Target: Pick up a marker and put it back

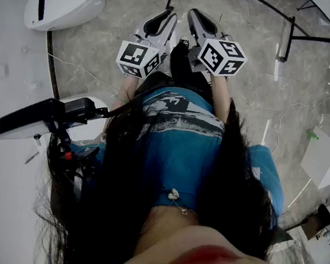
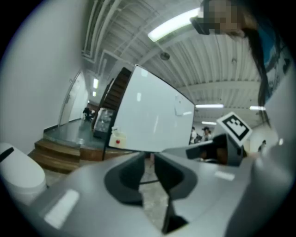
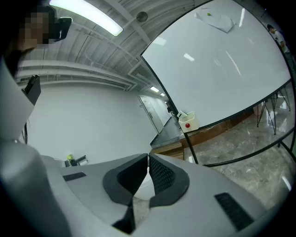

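Marker unseen, right tongs (image 3: pixel 148 156) closed, whiteboard (image 3: pixel 222 69) edge ahead

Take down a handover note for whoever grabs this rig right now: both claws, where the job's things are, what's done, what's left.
Left claw: jaws a narrow gap apart, nothing between them.
Right claw: jaws together, empty.
Both are held out in front of the person's body, above the grey stone floor.
Things: no marker shows in any view. The large white whiteboard on a black stand is ahead of both claws, untouched.
Done: no marker is in hand.
Left: find a marker, pick it up, put it back.
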Tool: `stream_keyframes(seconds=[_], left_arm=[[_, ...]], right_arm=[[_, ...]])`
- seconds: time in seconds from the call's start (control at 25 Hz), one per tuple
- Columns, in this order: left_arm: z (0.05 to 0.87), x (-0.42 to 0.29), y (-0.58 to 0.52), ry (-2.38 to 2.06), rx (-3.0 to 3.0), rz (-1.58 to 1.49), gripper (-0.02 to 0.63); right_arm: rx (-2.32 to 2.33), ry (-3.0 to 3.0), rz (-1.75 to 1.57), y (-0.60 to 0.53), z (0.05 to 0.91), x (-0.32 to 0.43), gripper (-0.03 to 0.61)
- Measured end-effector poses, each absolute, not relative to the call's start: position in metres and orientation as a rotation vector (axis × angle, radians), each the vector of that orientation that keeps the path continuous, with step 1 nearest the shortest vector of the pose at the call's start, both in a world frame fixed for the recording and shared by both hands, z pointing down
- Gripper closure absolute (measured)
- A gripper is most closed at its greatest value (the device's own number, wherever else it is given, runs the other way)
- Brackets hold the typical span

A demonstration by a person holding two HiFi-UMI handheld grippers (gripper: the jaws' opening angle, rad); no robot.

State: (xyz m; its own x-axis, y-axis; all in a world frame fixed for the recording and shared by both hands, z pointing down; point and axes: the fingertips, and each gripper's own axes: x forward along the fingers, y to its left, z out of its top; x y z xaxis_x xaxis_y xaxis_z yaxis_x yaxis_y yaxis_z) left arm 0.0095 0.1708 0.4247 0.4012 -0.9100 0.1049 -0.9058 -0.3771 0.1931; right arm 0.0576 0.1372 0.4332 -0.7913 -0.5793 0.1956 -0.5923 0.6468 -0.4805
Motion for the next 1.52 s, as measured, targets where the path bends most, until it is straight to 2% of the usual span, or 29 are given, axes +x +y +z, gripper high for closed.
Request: stream_keyframes(seconds=[0.32,0.52,0.64,0.92,1.2,1.44,1.52], left_arm=[[0.402,0.003,0.142,-1.670,2.460,-0.069,0.551],[0.401,0.016,-0.021,-1.673,2.429,-0.016,0.551],[0.395,0.018,-0.075,-1.687,2.419,-0.018,0.551],[0.407,0.004,-0.093,-1.740,2.347,0.032,0.551],[0.408,-0.036,-0.193,-1.696,2.344,0.073,0.551],[0.410,-0.041,-0.210,-1.642,2.399,0.075,0.551],[0.409,-0.067,-0.228,-1.635,2.405,0.063,0.551]], right_arm=[[0.985,-2.879,0.771,0.104,0.411,0.059,0.563],[0.952,-2.873,0.835,-0.062,0.412,0.068,0.563],[0.915,-2.880,0.844,-0.119,0.412,0.065,0.563],[0.846,-2.876,0.860,-0.144,0.422,0.053,0.563],[0.876,-2.862,0.824,-0.232,0.418,0.020,0.561],[0.869,-2.864,0.691,-0.247,0.414,0.012,0.561],[0.873,-2.827,0.608,-0.263,0.417,-0.013,0.560]])
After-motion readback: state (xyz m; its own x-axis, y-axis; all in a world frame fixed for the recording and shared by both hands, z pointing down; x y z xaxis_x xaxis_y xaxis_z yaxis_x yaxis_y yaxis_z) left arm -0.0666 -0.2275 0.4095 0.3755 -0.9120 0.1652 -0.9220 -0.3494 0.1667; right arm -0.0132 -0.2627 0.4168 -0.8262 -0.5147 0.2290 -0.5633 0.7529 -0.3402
